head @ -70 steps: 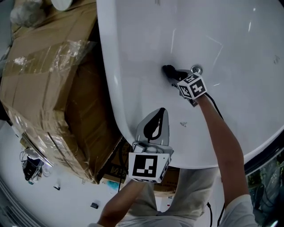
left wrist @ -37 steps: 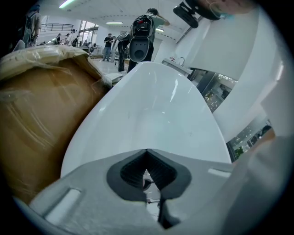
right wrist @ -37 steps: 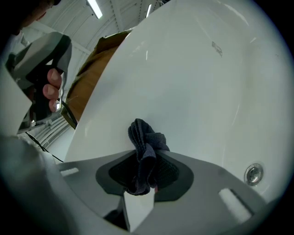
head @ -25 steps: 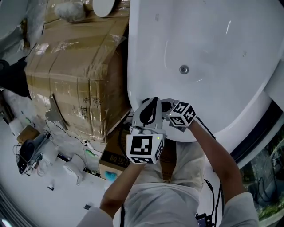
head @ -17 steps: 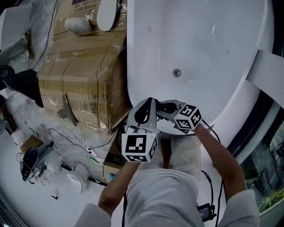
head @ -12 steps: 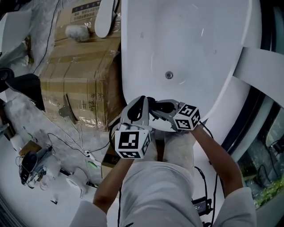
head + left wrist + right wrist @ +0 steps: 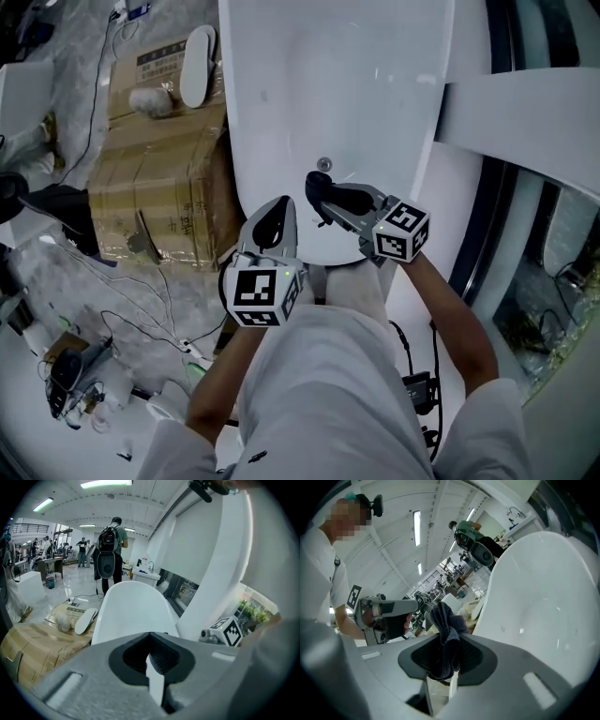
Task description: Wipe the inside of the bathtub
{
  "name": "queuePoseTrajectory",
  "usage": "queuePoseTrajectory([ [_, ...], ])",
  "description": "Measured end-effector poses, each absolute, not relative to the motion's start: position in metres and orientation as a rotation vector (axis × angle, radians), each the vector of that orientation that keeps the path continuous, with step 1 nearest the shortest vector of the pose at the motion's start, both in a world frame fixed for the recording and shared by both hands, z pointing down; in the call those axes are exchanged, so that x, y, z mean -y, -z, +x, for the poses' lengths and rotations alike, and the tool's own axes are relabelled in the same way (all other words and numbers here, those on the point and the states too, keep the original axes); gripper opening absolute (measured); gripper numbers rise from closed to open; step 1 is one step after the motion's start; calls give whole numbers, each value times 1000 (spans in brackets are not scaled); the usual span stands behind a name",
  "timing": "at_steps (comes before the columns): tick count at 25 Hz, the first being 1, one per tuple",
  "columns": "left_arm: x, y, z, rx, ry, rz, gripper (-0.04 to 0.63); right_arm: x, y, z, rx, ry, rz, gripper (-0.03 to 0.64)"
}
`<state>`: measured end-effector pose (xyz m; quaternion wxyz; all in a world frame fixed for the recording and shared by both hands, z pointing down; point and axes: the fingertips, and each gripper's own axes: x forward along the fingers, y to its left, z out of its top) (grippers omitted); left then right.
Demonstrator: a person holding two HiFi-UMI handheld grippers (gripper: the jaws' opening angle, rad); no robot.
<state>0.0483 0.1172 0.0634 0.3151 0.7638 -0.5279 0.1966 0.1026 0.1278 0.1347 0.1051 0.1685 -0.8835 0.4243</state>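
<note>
Where my right gripper (image 7: 322, 195) stands: over the near end of the bathtub (image 7: 356, 84), with its jaws clamped on a dark cloth (image 7: 315, 186).
Right fingers: in the right gripper view I see the pads (image 7: 471, 658) pressed onto the lower part of the cloth (image 7: 445, 630), with no gap left beside it.
Cloth: bunched and dark blue-grey. Its long axis runs along the jaws and its free end stands out past the tips.
Cloth heading: from the head view the free end points toward the drain (image 7: 324, 164) and stops just short of it. I cannot tell whether it touches the tub surface.
Left gripper (image 7: 280, 212): the jaws are drawn together with nothing held. In the left gripper view only a sliver of white shows between the pads (image 7: 164, 657).
Left position: just beside the right gripper, at the near rim, pointing along the tub.
Bathtub: white, glossy and oval, with its long axis running away from me up the head view.
Beside the tub: a taped cardboard box (image 7: 155, 178) sits against its left side, with a white oval piece (image 7: 197, 66) and a pale fluffy lump (image 7: 145, 98) on top.
Floor: pale, with cables (image 7: 141, 300) strewn across it.
Room: a large hall with strip lights (image 7: 105, 483). A person with a backpack (image 7: 111, 545) stands beyond the tub's far end.
</note>
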Motion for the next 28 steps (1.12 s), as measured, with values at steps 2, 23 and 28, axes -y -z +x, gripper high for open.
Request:
queuePoseTrajectory([
  [2, -117, -48, 50, 1387, -510, 2030, -2, -128, -116, 112, 2613, -1237, 550, 103],
  [23, -90, 84, 88, 1277, -365, 2328, -2, -80, 114, 237, 2782, -701, 1254, 103],
  [28, -109, 110, 91, 1252, -296, 2321, -2, -103, 149, 236, 2822, -556, 1318, 103],
])
